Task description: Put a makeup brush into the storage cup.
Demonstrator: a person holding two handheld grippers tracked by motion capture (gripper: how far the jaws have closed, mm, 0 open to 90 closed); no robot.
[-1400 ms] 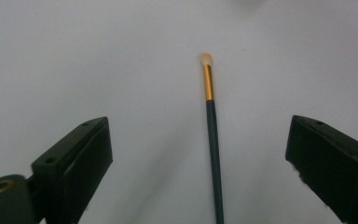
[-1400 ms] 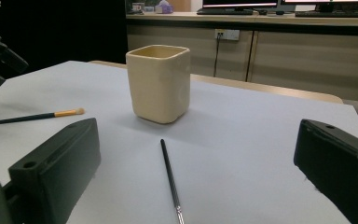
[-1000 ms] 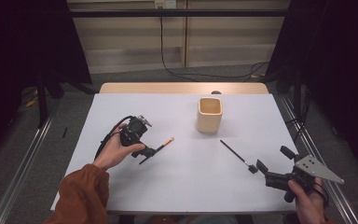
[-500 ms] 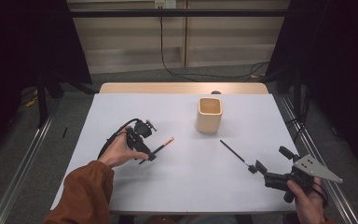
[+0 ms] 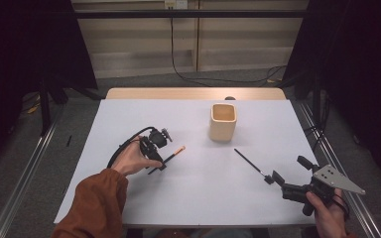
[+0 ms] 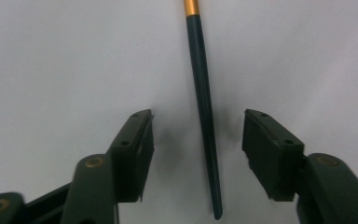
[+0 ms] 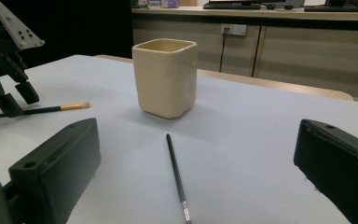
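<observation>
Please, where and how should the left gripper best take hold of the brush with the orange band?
Grip the brush on its thin dark handle, coming from above: it lies flat on the table. The left gripper already straddles it, jaws just closing, not yet touching. The handle tapers, so probably grip nearer the band.

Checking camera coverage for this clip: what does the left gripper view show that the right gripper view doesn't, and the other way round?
The left gripper view looks close down on the orange-banded brush lying between the left gripper and its own two pads, with a gap on each side; those jaws have just been closing. The right gripper view adds the cream cup, the thin black brush and the right gripper with jaws wide apart. Both show the orange-banded brush and the white table, and the left gripper appears in each.
</observation>
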